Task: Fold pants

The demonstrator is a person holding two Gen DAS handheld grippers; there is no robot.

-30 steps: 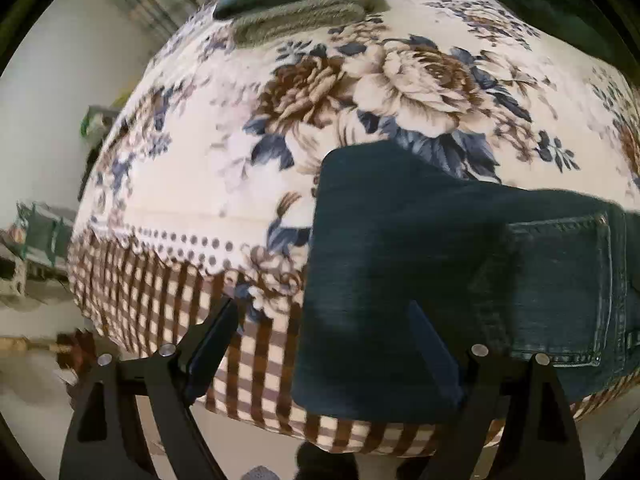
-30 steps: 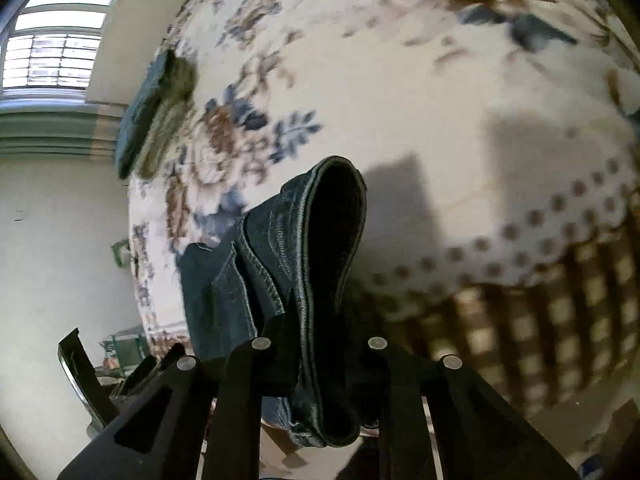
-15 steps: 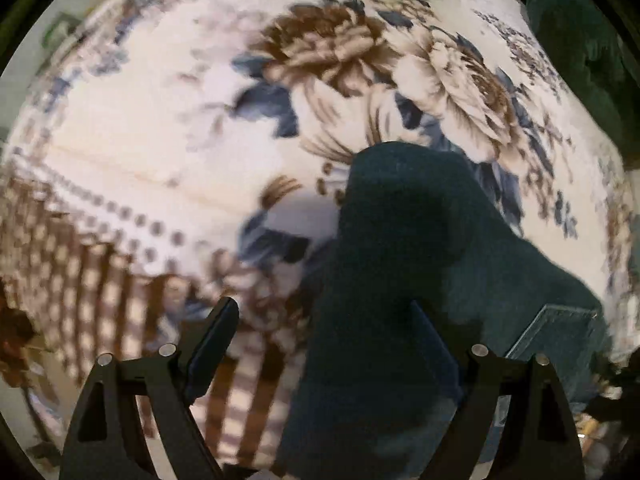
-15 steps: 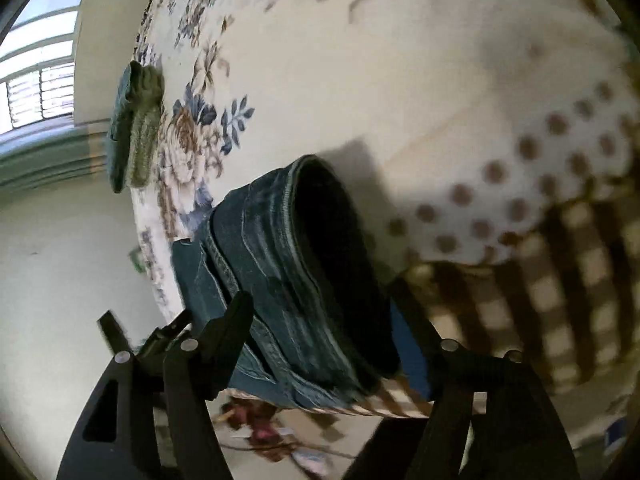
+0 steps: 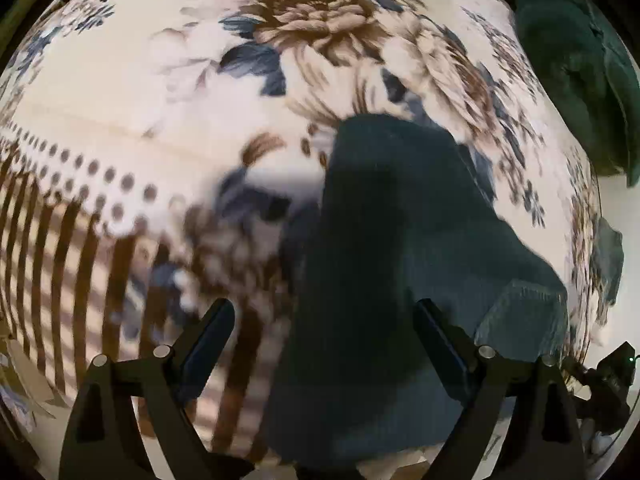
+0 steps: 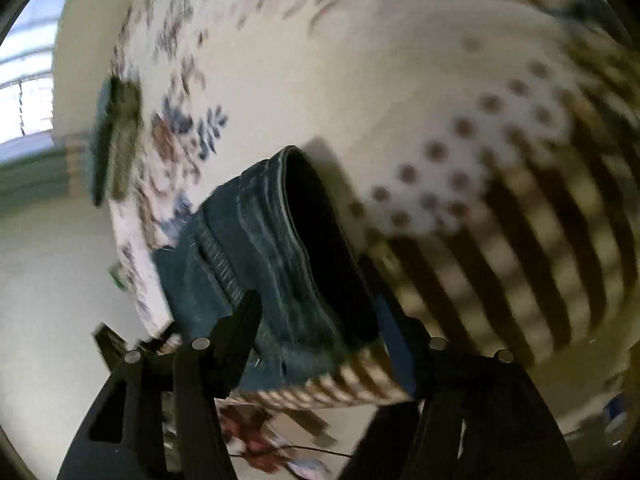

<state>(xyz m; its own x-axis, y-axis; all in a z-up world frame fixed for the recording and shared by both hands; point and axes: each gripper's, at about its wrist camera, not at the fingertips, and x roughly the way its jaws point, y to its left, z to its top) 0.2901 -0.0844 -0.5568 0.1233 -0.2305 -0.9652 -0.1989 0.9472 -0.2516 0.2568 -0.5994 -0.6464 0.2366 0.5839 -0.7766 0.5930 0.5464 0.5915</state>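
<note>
The folded dark blue jeans (image 5: pixel 384 264) lie on the floral blanket at the bed's near edge, a back pocket (image 5: pixel 520 316) showing at the right. My left gripper (image 5: pixel 320 332) is open above them, its jaws wide apart with the denim's left edge between. In the right wrist view the jeans (image 6: pixel 276 256) show their folded waistband end. My right gripper (image 6: pixel 320 320) is open with its jaws on either side of that end, not clamped.
The floral blanket (image 5: pixel 160 92) covers the bed, with a brown checked border (image 6: pixel 560 240) hanging over the edge. A stack of folded clothes (image 6: pixel 112 136) lies at the far side. A dark green heap (image 5: pixel 572 64) sits at the upper right. Floor lies below the edge.
My right gripper has opened and let go of the jeans' waistband end. Both cameras have swung and tilted; the left gripper has stayed open over the jeans.
</note>
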